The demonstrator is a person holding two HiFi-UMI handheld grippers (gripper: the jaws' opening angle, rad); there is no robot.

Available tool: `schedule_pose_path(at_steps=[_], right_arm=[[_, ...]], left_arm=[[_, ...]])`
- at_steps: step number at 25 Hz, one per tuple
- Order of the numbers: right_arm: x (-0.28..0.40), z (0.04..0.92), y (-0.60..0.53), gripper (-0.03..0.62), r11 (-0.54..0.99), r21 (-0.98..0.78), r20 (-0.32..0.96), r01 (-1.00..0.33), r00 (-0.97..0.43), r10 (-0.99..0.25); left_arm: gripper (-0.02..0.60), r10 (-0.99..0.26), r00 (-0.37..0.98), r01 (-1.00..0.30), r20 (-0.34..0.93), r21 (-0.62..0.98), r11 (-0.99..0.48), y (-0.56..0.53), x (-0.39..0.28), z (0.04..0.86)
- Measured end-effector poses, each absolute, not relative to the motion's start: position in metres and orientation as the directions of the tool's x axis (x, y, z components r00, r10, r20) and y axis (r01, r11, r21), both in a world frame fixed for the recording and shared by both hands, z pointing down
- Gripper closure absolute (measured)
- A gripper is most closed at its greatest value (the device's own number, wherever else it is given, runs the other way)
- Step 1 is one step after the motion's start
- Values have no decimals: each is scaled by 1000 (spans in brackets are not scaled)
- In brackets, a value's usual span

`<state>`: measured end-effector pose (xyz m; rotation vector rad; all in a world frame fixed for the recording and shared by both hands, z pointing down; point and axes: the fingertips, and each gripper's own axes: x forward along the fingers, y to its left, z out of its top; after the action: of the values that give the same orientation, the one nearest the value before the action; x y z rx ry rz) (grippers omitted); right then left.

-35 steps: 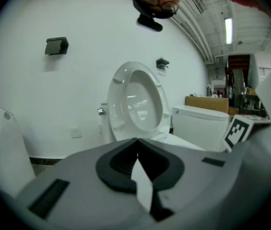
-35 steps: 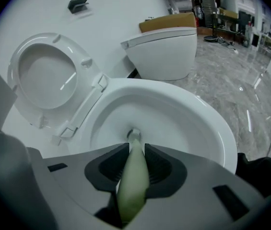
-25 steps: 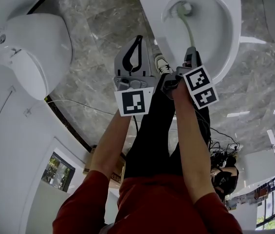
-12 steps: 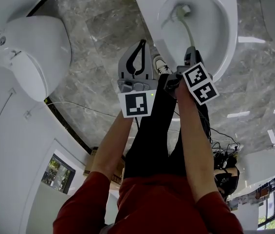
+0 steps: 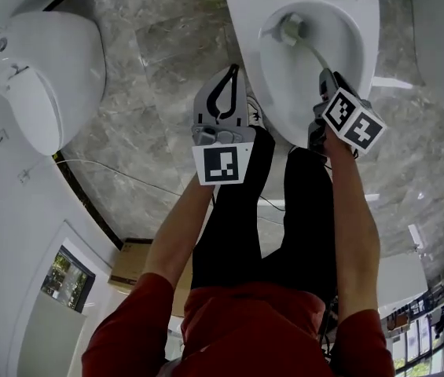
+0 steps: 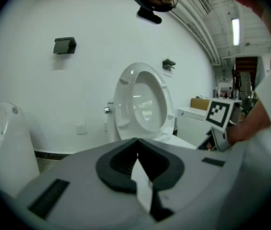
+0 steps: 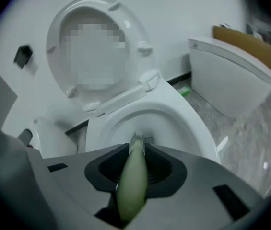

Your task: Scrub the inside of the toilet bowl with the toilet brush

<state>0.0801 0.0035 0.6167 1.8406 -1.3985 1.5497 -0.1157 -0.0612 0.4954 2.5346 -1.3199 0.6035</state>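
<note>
A rounded white ceramic fixture is seen at left on the grey marble floor. The left gripper, its cube bearing a black-and-white square marker, is held with jaws pressed together on nothing. Only the left gripper view shows the raised white toilet seat. The slim, pale green toilet brush is clamped in the right gripper, with its head down inside the white ceramic toilet bowl.
</note>
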Motion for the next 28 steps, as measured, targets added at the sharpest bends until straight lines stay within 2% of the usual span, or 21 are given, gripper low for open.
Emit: schedule_pose_path(at_steps=[2,4,8,11,15,20,23,28], right_arm=[[79,606,-20,496,-223,-205,898,-953,-92,-430],[71,600,-39,497,19,-93,910,-995,-93,-404],[54,617,-50,497,416,48,930,-908,-111,-350],[49,634,-50,497,572,97,943,-814,-110,-315],[51,634,-53,496,691,107,950,-715,-131,-283],[41,582,-57,496,745,114,927,-657,-200,-318],[36,591,-60,496,772,135,938,-621,-170,-301],[42,649,-64,496,704,96,968,-704,-98,-230]], left_arm=[[581,-738,504,-830,448,16,-557,-64,-116,492],[581,-752,487,-842,444,12,-539,-67,-117,488],[581,-788,411,-886,459,-3,-464,-67,-119,488],[581,-823,343,-921,452,-10,-390,-66,-122,484],[581,-839,262,-952,476,-14,-304,-55,-117,489],[581,-845,215,-974,489,38,-225,-36,-111,487],[581,-834,218,-974,508,53,-222,-29,-108,492],[581,-823,247,-965,511,50,-259,-35,-107,496]])
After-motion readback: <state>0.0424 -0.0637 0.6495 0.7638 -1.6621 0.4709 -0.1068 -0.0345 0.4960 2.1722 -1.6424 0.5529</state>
